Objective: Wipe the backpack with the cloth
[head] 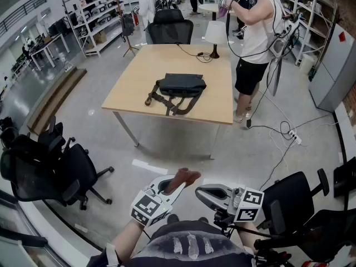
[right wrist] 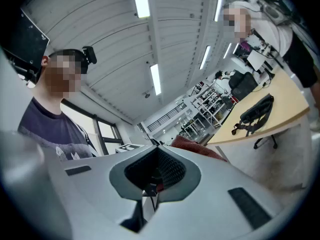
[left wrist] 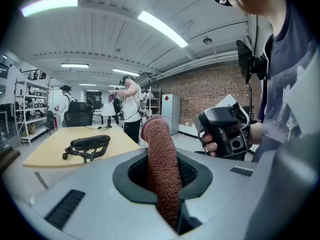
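Rust-brown cloth (left wrist: 162,169) stands up from your left gripper (head: 171,188), whose jaws are clamped on its lower end; the free end pokes out past the tips. Your right gripper (head: 204,192) sits just beside the left one, low in front of your body. Its jaws are pressed together with nothing between them. In the right gripper view, the cloth shows only behind the jaws.

Both grippers are well apart from the backpack (head: 179,88). It lies flat on the wooden table (head: 161,57) across the floor from you, nearer the front edge, straps trailing toward you. A lamp (head: 215,35) stands at the table's far side, and a person (head: 256,32) in a white top stands at its right corner. An office chair (head: 53,168) sits to your left.
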A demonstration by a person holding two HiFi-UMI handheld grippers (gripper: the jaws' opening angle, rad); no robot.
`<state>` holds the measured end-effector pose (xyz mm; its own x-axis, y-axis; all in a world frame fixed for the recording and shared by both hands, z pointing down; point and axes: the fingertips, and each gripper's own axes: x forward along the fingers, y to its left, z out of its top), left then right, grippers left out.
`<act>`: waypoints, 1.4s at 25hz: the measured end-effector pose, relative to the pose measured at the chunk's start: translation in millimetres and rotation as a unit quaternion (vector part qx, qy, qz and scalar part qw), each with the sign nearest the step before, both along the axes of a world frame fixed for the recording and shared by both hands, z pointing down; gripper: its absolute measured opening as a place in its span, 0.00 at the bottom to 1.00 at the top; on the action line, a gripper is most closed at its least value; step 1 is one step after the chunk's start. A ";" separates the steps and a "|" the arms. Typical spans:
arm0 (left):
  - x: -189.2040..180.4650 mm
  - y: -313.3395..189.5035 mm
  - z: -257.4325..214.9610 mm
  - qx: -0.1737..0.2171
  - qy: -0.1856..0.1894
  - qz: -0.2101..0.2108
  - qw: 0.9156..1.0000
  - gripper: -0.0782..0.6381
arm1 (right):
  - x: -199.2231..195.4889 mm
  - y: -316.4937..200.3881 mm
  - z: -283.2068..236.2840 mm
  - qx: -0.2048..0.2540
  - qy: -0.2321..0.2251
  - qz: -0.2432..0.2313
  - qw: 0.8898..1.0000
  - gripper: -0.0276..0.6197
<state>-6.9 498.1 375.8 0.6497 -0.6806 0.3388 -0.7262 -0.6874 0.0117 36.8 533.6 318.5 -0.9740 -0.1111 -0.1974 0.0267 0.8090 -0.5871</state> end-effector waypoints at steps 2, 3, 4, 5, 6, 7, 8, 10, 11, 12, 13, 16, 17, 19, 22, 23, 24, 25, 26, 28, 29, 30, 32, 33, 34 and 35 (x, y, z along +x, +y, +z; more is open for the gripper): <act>11.0 -5.2 -5.4 0.009 0.005 -0.013 1.000 0.19 | 9.6 2.0 -2.1 0.033 0.015 -0.018 0.999 0.05; 15.7 -7.3 -8.4 0.012 0.009 -0.020 1.000 0.19 | 14.0 3.7 -2.6 0.052 0.025 -0.026 0.998 0.05; 19.4 -8.8 -11.5 0.014 0.015 -0.026 0.999 0.19 | 17.9 5.6 -2.7 0.074 0.038 -0.033 0.996 0.05; 22.1 -9.6 -14.8 0.015 0.021 -0.031 0.999 0.19 | 21.2 7.3 -2.4 0.094 0.051 -0.038 0.994 0.05; 23.6 -10.0 -17.8 0.016 0.025 -0.034 0.999 0.19 | 23.9 8.1 -1.8 0.111 0.061 -0.042 0.991 0.05; 24.0 -10.7 -19.9 0.018 0.027 -0.036 0.999 0.19 | 26.0 7.9 -1.3 0.123 0.066 -0.047 0.989 0.05; 23.8 -11.9 -20.8 0.020 0.026 -0.038 0.999 0.19 | 27.4 6.8 -1.4 0.131 0.067 -0.053 0.988 0.05; 24.2 -15.9 -19.9 0.021 0.020 -0.040 0.999 0.19 | 29.2 3.4 -3.4 0.136 0.065 -0.062 0.987 0.05; 25.4 -18.4 -18.8 0.020 0.018 -0.041 0.999 0.19 | 30.8 1.5 -4.0 0.138 0.067 -0.065 0.986 0.05; 27.4 -21.2 -17.9 0.019 0.018 -0.041 0.999 0.19 | 32.9 -0.7 -4.5 0.142 0.069 -0.064 0.985 0.04; 29.6 -24.6 -17.4 0.019 0.019 -0.041 0.999 0.19 | 34.9 -3.5 -5.5 0.145 0.070 -0.059 0.985 0.05; 31.1 -37.5 -18.1 0.026 0.020 -0.042 0.999 0.19 | 35.6 -14.9 -10.7 0.153 0.067 -0.036 0.985 0.05; 30.0 -42.1 -18.2 0.027 0.022 -0.043 0.998 0.19 | 34.8 -19.1 -9.4 0.152 0.068 -0.030 0.986 0.05; 26.5 -51.8 -15.5 0.024 0.028 -0.046 0.998 0.19 | 33.5 -27.4 -5.1 0.140 0.071 -0.017 0.987 0.05; 13.3 -72.9 -2.9 0.014 0.041 -0.059 0.997 0.19 | 34.1 -46.9 10.4 0.123 0.093 0.008 0.988 0.05; 6.0 -83.3 2.0 0.010 0.047 -0.065 0.997 0.19 | 33.9 -57.2 15.9 0.116 0.099 0.016 0.988 0.05; -2.1 -95.4 6.2 0.006 0.052 -0.072 0.996 0.19 | 32.5 -69.3 20.6 0.107 0.103 0.022 0.989 0.05; -11.0 -109.3 9.6 0.003 0.057 -0.077 0.995 0.19 | 28.8 -83.0 24.1 0.099 0.105 0.026 0.989 0.05; -20.4 -124.8 12.4 0.000 0.062 -0.080 0.995 0.19 | 22.8 -98.4 26.8 0.091 0.106 0.028 0.990 0.05; -39.7 -160.6 19.1 -0.004 0.071 -0.081 0.994 0.19 | 5.1 -134.1 32.9 0.080 0.112 0.032 0.990 0.05; -49.2 -180.4 23.4 -0.008 0.076 -0.079 0.994 0.19 | -5.8 -153.7 35.9 0.076 0.118 0.035 0.989 0.05; -58.3 -201.0 27.5 -0.013 0.079 -0.075 0.994 0.19 | -17.9 -173.8 37.6 0.077 0.126 0.039 0.988 0.05; -72.7 -241.6 31.6 -0.024 0.089 -0.063 0.994 0.19 | -42.8 -211.4 34.6 0.092 0.143 0.045 0.984 0.05; -76.8 -260.1 31.1 -0.028 0.096 -0.052 0.994 0.19 | -53.4 -226.9 30.4 0.102 0.150 0.047 0.982 0.05; -79.5 -277.7 29.1 -0.031 0.104 -0.039 0.993 0.19 | -62.1 -240.5 25.6 0.108 0.153 0.050 0.981 0.05; -82.1 -295.8 26.2 -0.033 0.113 -0.026 0.993 0.19 | -69.2 -253.3 21.8 0.110 0.153 0.054 0.981 0.05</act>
